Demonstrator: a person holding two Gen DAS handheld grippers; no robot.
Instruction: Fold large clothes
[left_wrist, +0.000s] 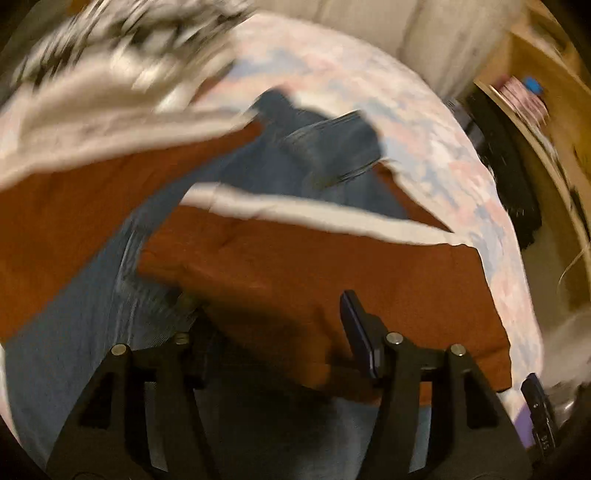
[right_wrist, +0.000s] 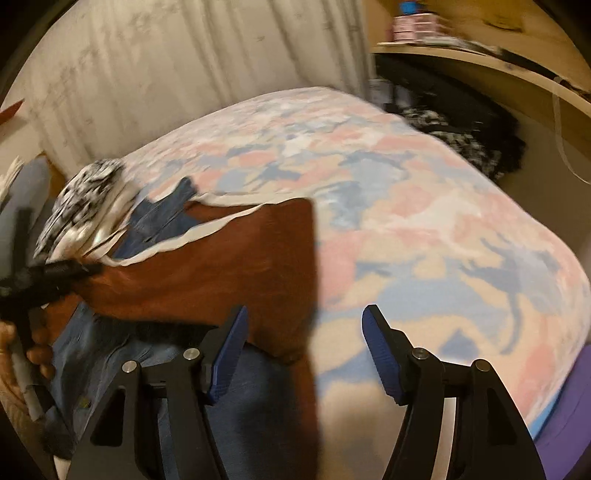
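My right tool (right_wrist: 304, 350) stands with its fingers spread wide, nothing between the blue pads (right_wrist: 382, 360); below the gap lies the bedspread (right_wrist: 424, 221), and the left pad sits over the edge of the rust-brown cloth (right_wrist: 221, 258).

My left tool (left_wrist: 273, 325): one blue pad (left_wrist: 356, 328) shows clear of the rust-brown cloth (left_wrist: 295, 266), the other finger is buried under a fold of it. The fingers stand apart with that fold bunched between them; whether they truly pinch it I cannot tell. In the right wrist view the left tool (right_wrist: 48, 280) is a blurred dark shape at the cloth's left edge, with my left hand (right_wrist: 26, 350) gripping its handle.

The rust-brown cloth, trimmed with a white border (left_wrist: 314, 214), lies on the near-left part of the bed, on top of blue denim (left_wrist: 85, 314). The denim shows past the cloth's far edge and again at its near side, under both tools.

Beyond the cloth's left end, a black-and-white patterned garment (right_wrist: 85, 199) in a heap, blurred.

Behind the bed, pale curtains (right_wrist: 184, 74). To the right of the bed, a curved wooden shelf (right_wrist: 480, 66) with dark clutter (right_wrist: 461, 122) under it.
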